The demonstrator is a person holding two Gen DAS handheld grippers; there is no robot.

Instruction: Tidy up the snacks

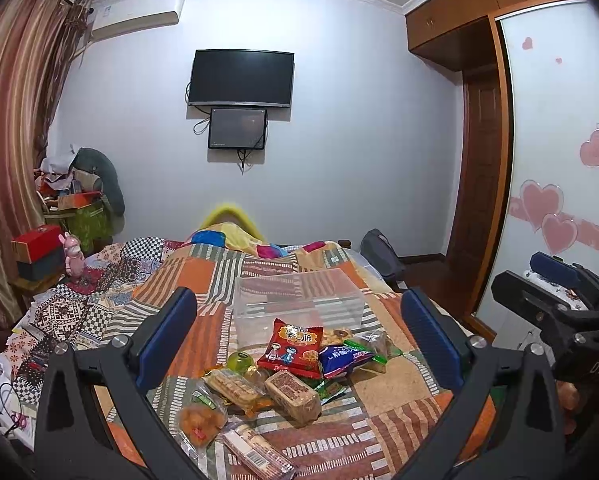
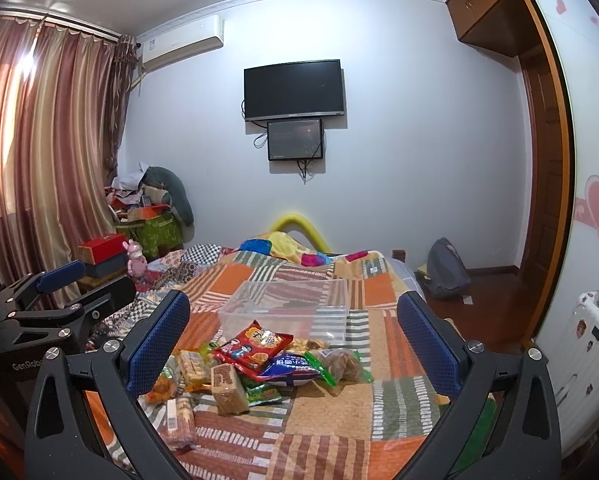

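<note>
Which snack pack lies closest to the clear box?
The red snack packet, printed with cartoon figures: its top edge sits right at the clear box front wall, while the other packs lie further toward the grippers.

The room is evenly and rather dimly lit. Daylight is diffused through the curtain (image 2: 55,152), where a glare patch is seen. Straight lines are bowed by fisheye distortion; corners are vignetted black.

Snack pile (image 1: 283,376) on bed (image 1: 399,392), clear box (image 1: 299,304) just behind.
</note>
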